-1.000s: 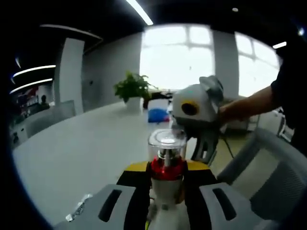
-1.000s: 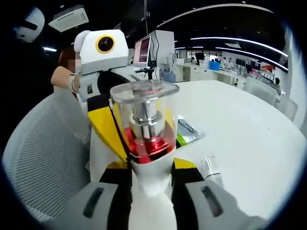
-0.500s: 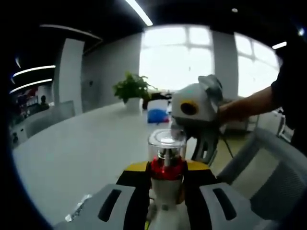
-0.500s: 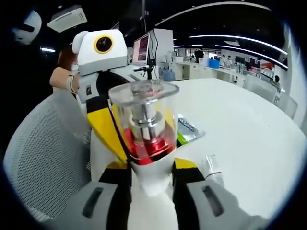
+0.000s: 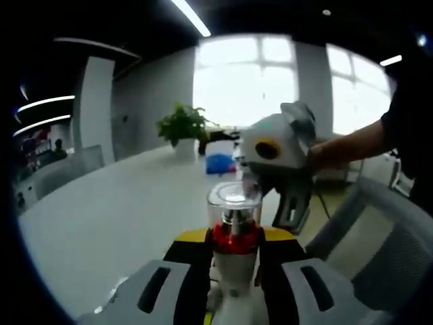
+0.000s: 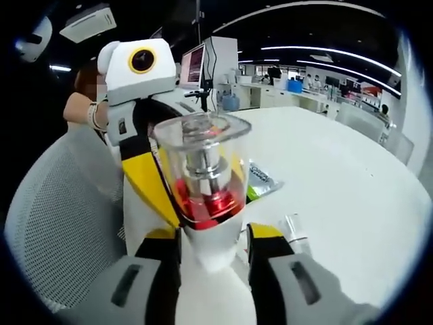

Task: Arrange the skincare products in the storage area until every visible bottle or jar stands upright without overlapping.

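Both grippers clamp the same white bottle. At the bottom centre of the left gripper view, the left gripper (image 5: 233, 271) has its yellow-and-black jaws pressed against the sides of the bottle (image 5: 233, 233), whose clear cap and red collar rise between them at mid frame. At the bottom centre of the right gripper view, the right gripper (image 6: 213, 261) pinches the bottle's white body just under the red collar, so the bottle stands upright and large in the middle of the frame. The bottle is held in the air above the near edge of the white table (image 6: 345, 189), with a mesh chair (image 6: 61, 217) at the left of that frame. On the table, right of the bottle, lie a green-edged sachet (image 6: 260, 181) and a small clear item too blurred to name.

By my reading the step in hand is carrying the bottle, or passing it between hands, before placing it. The next move calls for one gripper to let go, then lowering the bottle base-first onto bare table, clear of the sachet
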The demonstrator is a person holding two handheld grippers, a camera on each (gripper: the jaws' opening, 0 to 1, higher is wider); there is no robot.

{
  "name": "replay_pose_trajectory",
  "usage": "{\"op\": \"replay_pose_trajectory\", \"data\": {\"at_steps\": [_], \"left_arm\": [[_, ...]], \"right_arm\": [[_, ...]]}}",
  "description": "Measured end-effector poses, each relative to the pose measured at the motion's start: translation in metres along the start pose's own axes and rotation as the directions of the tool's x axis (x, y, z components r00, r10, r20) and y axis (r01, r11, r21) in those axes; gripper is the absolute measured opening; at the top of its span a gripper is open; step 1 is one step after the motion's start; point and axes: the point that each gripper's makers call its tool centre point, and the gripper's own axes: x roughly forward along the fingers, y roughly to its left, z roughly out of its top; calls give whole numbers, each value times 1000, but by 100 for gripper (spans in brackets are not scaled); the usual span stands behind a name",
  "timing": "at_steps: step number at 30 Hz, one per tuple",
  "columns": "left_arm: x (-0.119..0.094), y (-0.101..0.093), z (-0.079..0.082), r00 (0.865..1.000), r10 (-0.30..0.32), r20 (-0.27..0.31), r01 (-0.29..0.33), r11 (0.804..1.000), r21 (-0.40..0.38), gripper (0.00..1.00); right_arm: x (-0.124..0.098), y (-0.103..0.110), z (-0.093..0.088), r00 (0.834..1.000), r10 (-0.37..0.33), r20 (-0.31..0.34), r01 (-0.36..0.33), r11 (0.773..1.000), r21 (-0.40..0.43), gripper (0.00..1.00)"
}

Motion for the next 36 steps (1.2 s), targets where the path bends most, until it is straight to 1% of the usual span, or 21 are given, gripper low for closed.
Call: {"op": "replay_pose_trajectory", "data": {"at_steps": [2, 4, 6, 7, 8, 10, 12, 15, 16, 17, 18, 20, 23, 26, 30, 31, 32, 33, 34, 36], "left_arm": [[0, 1, 0, 1000, 6, -2, -6, 1000, -1, 25], [-1, 2, -2, 1000, 9, -13, -9, 1000, -8, 27], [-2, 3, -6, 999, 12, -30, -12, 1000, -1, 27], [-2, 2, -7, 999, 12, -38, -11, 1000, 8, 27], [-3, 3, -8, 999, 16, -40, -16, 1000, 14, 28], [-3, 3, -9, 999, 16, -44, -16, 1000, 5, 28], [-4, 4, -9, 999, 20, -45, -20, 1000, -10, 29], [-7, 4, -10, 998, 20, -54, -22, 999, -23, 33], [-8, 4, -10, 998, 21, -55, -22, 999, -25, 35], [-10, 2, -10, 999, 9, -52, -11, 999, -48, 37], [-11, 3, -9, 999, 11, -52, -14, 998, -61, 39], [-13, 4, -9, 998, 23, -57, -26, 998, -54, 43], [-19, 6, -8, 998, 36, -59, -39, 998, -51, 46], [-24, 8, -8, 997, 42, -69, -46, 997, -61, 52], [-30, 8, -9, 995, 54, -85, -59, 997, -59, 59], [-32, 9, -9, 994, 61, -89, -66, 996, -59, 61], [-37, 14, -8, 991, 96, -92, -101, 994, -52, 63], [-40, 19, -6, 988, 126, -87, -131, 990, -54, 63], [-45, 20, -4, 988, 134, -80, -139, 988, -67, 62], [-51, 22, -1, 987, 145, -67, -151, 984, -96, 63]], "right_arm": [[-1, 1, -2, 1000, 3, -4, -3, 1000, 10, 43], [-2, 2, -3, 1000, 1, -13, 0, 1000, 16, 47], [-3, 4, -5, 1000, 4, -16, -3, 999, 44, 48], [-4, 4, -6, 1000, 1, -17, 0, 997, 72, 48], [-4, 4, -4, 1000, 10, -7, -9, 996, 87, 48], [-6, 1, -4, 1000, -10, -7, 10, 995, 99, 53], [-7, 1, -3, 1000, -11, -9, 12, 994, 105, 55], [-10, 1, -1, 1000, -25, -2, 25, 994, 103, 60], [-12, -3, 3, 999, -50, 19, 48, 996, 70, 60], [-12, -4, 2, 998, -54, 10, 53, 995, 82, 61], [-13, -4, 2, 999, -54, 6, 53, 994, 92, 64], [-13, -2, 1, 999, -40, 1, 40, 993, 113, 70], [-15, 0, 0, 999, -52, -10, 53, 994, 94, 73], [-16, 3, 1, 999, -45, -10, 46, 994, 102, 81], [-19, 3, 2, 998, -64, -12, 65, 994, 86, 84], [-20, 3, 2, 998, -65, -11, 66, 994, 92, 86], [-20, 3, 3, 998, -67, -11, 68, 993, 98, 89], [-21, 4, 3, 998, -67, -13, 68, 993, 100, 89], [-22, 5, 3, 997, -70, -14, 72, 993, 96, 89], [-24, 6, 4, 997, -79, -13, 80, 992, 94, 90]]}}
